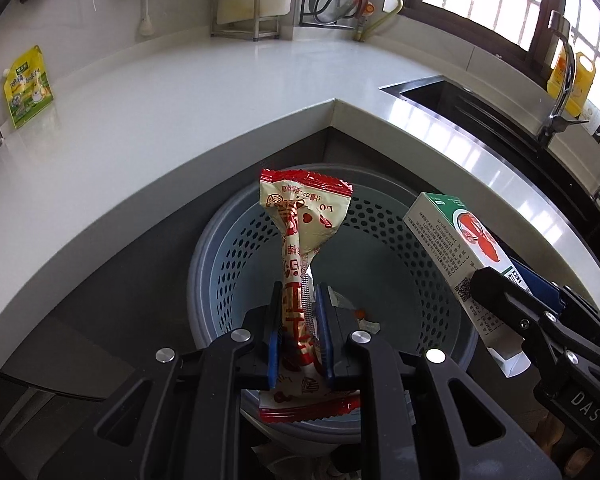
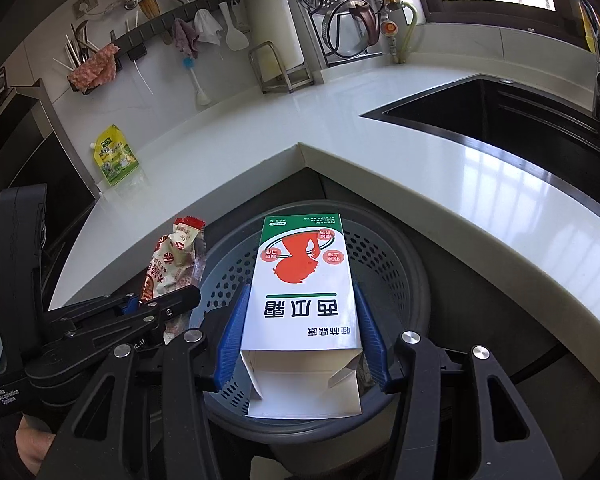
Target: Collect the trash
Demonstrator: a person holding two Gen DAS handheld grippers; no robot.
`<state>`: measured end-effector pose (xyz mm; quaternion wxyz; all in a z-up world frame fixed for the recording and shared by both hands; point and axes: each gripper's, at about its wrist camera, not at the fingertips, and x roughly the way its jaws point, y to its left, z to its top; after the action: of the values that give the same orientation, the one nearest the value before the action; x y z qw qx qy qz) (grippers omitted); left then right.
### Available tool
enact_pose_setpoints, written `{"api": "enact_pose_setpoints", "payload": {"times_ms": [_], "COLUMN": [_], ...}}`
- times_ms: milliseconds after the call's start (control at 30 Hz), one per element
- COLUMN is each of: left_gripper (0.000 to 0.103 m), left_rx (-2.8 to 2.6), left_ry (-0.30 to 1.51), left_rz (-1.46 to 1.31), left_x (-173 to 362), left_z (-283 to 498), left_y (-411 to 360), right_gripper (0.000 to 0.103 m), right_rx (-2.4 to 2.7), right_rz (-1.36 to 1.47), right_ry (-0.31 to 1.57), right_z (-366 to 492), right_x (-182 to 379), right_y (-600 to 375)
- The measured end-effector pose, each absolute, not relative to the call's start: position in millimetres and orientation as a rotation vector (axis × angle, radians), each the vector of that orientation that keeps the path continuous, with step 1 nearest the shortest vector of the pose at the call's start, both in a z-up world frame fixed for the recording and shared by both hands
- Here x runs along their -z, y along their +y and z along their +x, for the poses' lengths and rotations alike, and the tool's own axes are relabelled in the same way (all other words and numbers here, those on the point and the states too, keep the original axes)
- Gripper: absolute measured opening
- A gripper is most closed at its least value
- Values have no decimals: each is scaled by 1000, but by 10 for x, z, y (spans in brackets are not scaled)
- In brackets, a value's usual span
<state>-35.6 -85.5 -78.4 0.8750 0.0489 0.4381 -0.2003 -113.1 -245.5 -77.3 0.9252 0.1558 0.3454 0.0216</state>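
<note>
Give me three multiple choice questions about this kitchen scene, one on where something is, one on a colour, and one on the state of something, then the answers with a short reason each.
1. Where is the yellow-green pouch?
A. On the white counter
B. Inside the bin
C. In the sink

2. What colour is the top band of the box in the right gripper?
A. Blue
B. Green
C. Black

3. What state is the left gripper in?
A. Wide open and empty
B. Closed on the red and cream wrapper
C. Closed on a spoon

Answers:
1. A, the pouch stands on the counter by the wall, far from the grey perforated bin.
2. B, a green band crosses the box's far end above the red figure.
3. B, its jaws pinch the wrapper, which hangs over the bin.
</note>
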Motion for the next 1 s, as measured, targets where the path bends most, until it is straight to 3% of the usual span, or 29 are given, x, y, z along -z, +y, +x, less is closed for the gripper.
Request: {"api": "enact_pose_setpoints", "payload": {"times_ms": [267,333,400,467,1000], "left_gripper": [18,24,52,64,70], "left_rx": [405,395,385,374,343], "left_ry": [911,911,916,901,871], "left_rz": [104,104,97,85,87], "left_x": [775,776,779,763,691], "left_z": [-375,-372,-372,-386,-416], "left_y": [-830,-818,-796,-762,-700], "right_gripper": [51,53,61,64,65], "right_rx": [-49,-50,-45,-46,0], "right_rz": [324,317,320,328,313], "right_ry": [729,742,737,728,728], "right_z": [-1109,-1098,-1100,-1113,-1144], "right_x": [803,821,820,805,805], "right_y": [-2451,-2433,-2438,-2452,-2472]}}
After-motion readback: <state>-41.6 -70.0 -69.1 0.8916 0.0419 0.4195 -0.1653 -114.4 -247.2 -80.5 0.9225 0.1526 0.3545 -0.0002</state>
